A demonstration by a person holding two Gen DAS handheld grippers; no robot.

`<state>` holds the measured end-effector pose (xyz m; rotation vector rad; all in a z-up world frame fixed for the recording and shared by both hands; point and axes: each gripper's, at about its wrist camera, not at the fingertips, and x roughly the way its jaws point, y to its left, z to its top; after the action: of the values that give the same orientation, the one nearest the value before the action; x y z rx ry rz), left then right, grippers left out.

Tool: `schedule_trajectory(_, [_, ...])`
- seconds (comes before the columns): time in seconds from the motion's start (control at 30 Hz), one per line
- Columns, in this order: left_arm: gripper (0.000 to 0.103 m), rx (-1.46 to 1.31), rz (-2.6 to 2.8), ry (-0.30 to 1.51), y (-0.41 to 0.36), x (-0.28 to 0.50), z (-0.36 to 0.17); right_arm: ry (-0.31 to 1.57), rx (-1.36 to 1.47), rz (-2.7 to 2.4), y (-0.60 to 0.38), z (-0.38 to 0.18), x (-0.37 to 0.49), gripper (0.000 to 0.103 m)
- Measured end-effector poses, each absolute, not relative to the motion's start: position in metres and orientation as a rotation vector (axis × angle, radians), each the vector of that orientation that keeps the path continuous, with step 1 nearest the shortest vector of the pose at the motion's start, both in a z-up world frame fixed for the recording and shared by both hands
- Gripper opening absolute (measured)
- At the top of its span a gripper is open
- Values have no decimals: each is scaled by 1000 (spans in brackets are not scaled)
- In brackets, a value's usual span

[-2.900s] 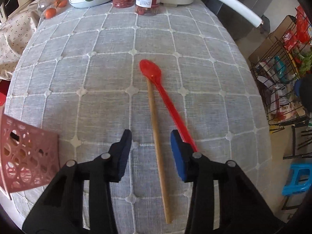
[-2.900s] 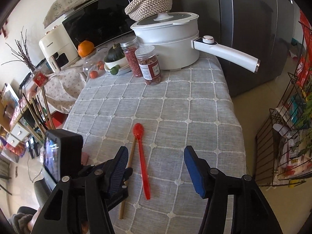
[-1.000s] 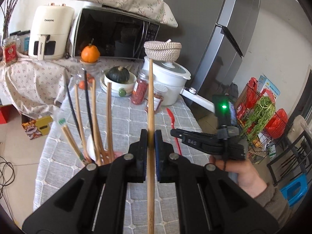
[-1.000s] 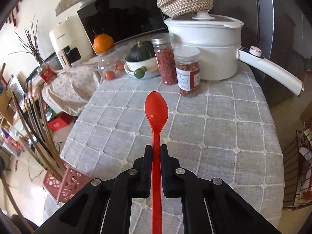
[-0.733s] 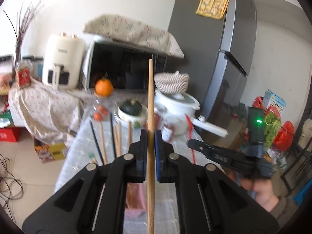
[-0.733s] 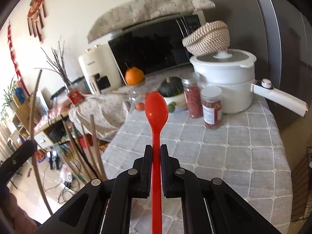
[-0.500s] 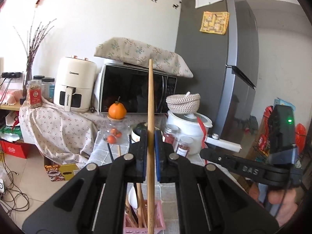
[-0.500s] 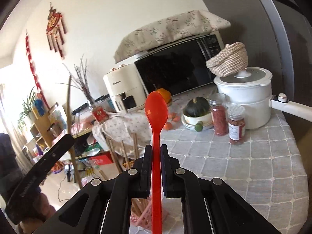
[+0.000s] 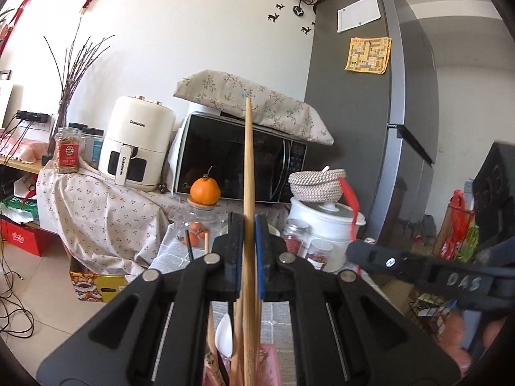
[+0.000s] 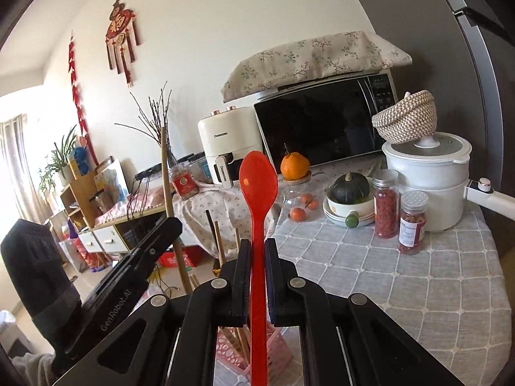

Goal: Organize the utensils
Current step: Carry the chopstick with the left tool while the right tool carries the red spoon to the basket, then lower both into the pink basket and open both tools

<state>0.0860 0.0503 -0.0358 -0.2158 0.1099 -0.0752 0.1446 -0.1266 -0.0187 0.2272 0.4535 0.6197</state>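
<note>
My left gripper (image 9: 248,225) is shut on a long wooden stick (image 9: 248,160), held upright over the pink perforated holder (image 9: 267,366), which has a white spoon (image 9: 223,334) and several wooden utensils in it. My right gripper (image 10: 257,251) is shut on a red plastic spoon (image 10: 258,186), bowl up, above the same pink holder (image 10: 276,347). The left gripper (image 10: 161,234) with its stick (image 10: 167,189) shows at the left of the right wrist view. The right gripper (image 9: 370,252) with the red spoon (image 9: 349,199) shows at the right of the left wrist view.
On the grey checked tablecloth (image 10: 418,283) stand a white pot (image 10: 431,180) with a long handle, two jars (image 10: 399,218), a bowl with a squash (image 10: 349,202) and a glass jar topped by an orange (image 10: 294,167). A microwave (image 10: 322,128) and an air fryer (image 10: 225,144) stand behind.
Both grippers took up their utensils from the table and lifted and tilted them upright. In the last half second both came closer over the pink holder.
</note>
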Motion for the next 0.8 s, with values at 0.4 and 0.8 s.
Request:
schedule_trajectory(0.4, [13, -150, -49, 273, 39, 94, -62, 433, 219, 585, -124, -23, 145, 8])
schedule_trajectory(0.8, [46, -326, 6, 431, 98, 89, -12, 409, 265, 560, -106, -29, 150, 8])
